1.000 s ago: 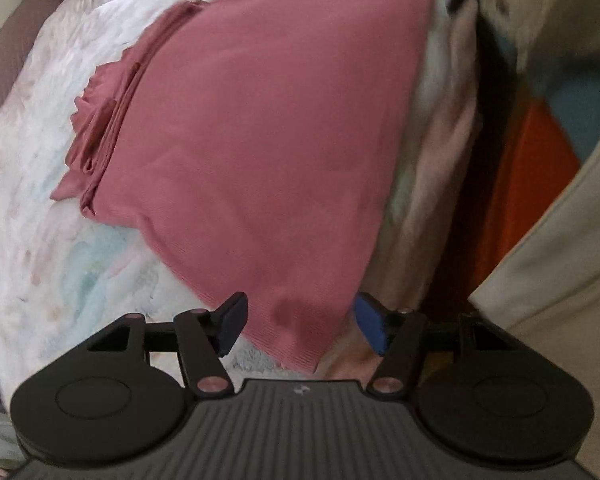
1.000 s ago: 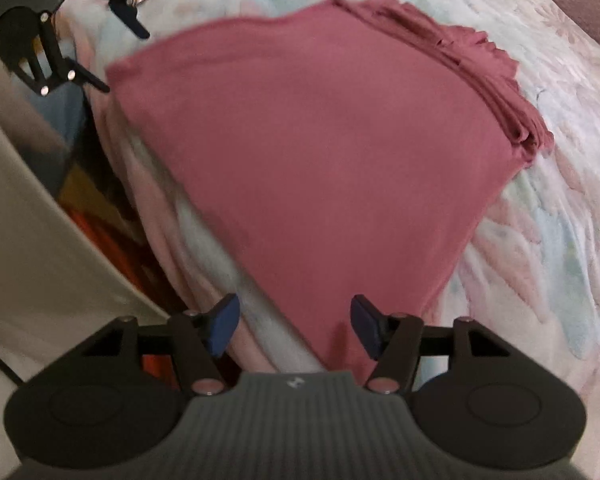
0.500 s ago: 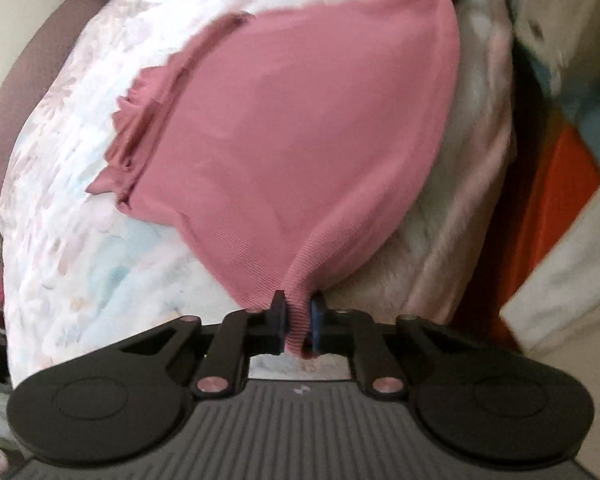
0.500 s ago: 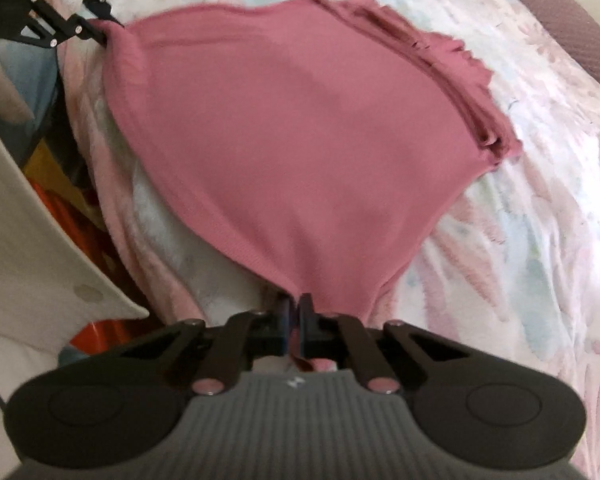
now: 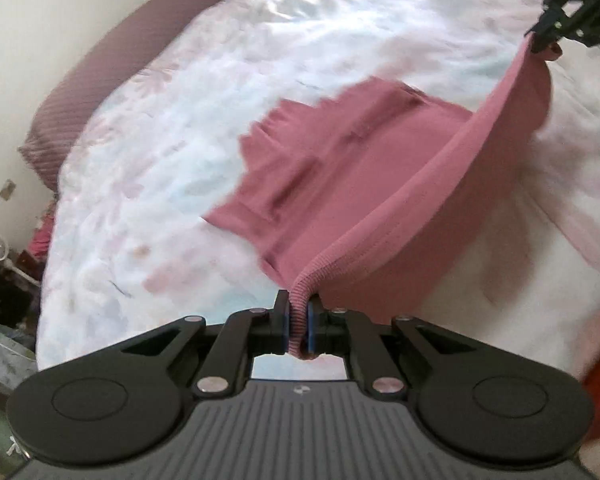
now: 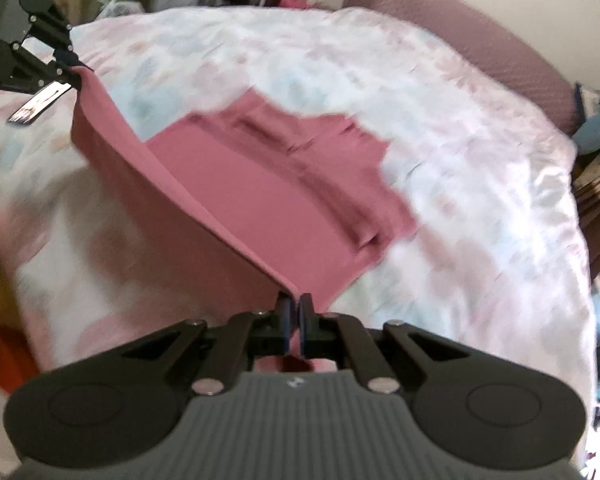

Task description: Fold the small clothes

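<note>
We hold the pink garment [image 5: 339, 184] by its near hem: our left gripper [image 5: 298, 320] is clenched on one ribbed corner, our right gripper [image 6: 294, 320] is clamped on the other, and the hem runs taut between them as a raised edge. The left jaws have just been closing, with the ribbed cloth pinched between them. The rest of the garment lies ahead of both claws on the floral bedspread [image 5: 148, 184], its far end bunched into folds. So the cloth's long axis runs away from us, from the lifted hem toward that rumpled end, and we judge the next move is to carry the hem forward over the resting part; both hands sit equally near. Motion blur smears the far folds, so we cannot tell sleeves from neckline, and the underside of the lifted flap is hidden from both views.
</note>
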Demonstrator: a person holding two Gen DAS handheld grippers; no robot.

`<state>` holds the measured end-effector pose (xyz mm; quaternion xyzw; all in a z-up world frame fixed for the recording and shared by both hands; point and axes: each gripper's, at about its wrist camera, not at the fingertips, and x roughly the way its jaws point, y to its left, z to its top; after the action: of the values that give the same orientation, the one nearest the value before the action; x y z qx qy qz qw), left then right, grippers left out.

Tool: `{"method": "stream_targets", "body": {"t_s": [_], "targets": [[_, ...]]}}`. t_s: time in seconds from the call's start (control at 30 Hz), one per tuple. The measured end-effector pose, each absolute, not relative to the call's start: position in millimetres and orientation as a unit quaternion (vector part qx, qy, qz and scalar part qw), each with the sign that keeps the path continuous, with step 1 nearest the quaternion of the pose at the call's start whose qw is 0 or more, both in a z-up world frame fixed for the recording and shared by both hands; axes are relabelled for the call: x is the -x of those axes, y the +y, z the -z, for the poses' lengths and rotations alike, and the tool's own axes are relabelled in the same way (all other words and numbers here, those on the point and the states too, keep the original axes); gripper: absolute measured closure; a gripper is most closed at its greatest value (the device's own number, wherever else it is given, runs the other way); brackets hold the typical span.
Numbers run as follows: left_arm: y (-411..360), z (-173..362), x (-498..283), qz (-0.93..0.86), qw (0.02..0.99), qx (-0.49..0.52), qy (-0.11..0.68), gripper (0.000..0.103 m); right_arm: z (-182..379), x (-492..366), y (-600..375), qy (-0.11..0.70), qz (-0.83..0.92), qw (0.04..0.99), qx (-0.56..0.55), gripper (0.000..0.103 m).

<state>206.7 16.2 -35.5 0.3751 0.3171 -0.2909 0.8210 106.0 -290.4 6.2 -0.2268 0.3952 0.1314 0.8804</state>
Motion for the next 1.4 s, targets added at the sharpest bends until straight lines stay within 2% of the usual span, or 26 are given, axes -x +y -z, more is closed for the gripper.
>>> {"method": "stream_targets", "body": {"t_s": [0.23,0.4,0.77,0.83,0.93,0.97,1.0,1.07,1.17,1.3,1.4], "targets": [[-9.6,16.1,-292.1,0.258,0.837,-0.369,0.312,0.095,-40.6,-206.9,-310.7,0.362,-0.098,0.897,0.232,0.103],[-21.0,29.7,-351.3,0.262,0.829,-0.352,0.347,0.095,-31.1,-294.1,-326.1,0.375,-0.098,0.897,0.212,0.103],[-33.1,120.9,-474.4,0.272,0.803,-0.285,0.446,0.093,90.4,-441.5,-348.8,0.457,-0.097,0.871,0.149,0.103],[-31.7,132.7,-485.1,0.264,0.807,-0.27,0.454,0.083,109.0,-454.5,-350.7,0.468,-0.095,0.867,0.141,0.103],[-25.7,144.3,-497.9,0.25,0.822,-0.245,0.45,0.077,133.6,-469.8,-352.8,0.477,-0.093,0.864,0.133,0.103],[-22.3,146.6,-502.1,0.239,0.831,-0.234,0.444,0.077,137.8,-471.4,-353.4,0.476,-0.091,0.865,0.131,0.098],[-18.7,148.3,-507.2,0.228,0.839,-0.223,0.441,0.077,140.8,-471.8,-354.1,0.47,-0.083,0.869,0.132,0.084],[-7.1,148.3,-513.7,0.211,0.853,-0.187,0.439,0.074,143.6,-472.3,-357.4,0.46,-0.064,0.876,0.132,0.068],[13.6,136.7,-514.7,0.198,0.871,-0.117,0.435,0.072,136.2,-466.1,-367.6,0.444,-0.051,0.889,0.099,0.068],[42.8,123.5,-512.0,0.209,0.871,-0.01,0.444,0.062,117.9,-447.0,-386.7,0.421,-0.045,0.906,0.019,0.068],[52.7,130.4,-513.4,0.232,0.849,0.063,0.471,0.061,116.1,-438.3,-404.0,0.42,-0.04,0.905,-0.056,0.068]]}}
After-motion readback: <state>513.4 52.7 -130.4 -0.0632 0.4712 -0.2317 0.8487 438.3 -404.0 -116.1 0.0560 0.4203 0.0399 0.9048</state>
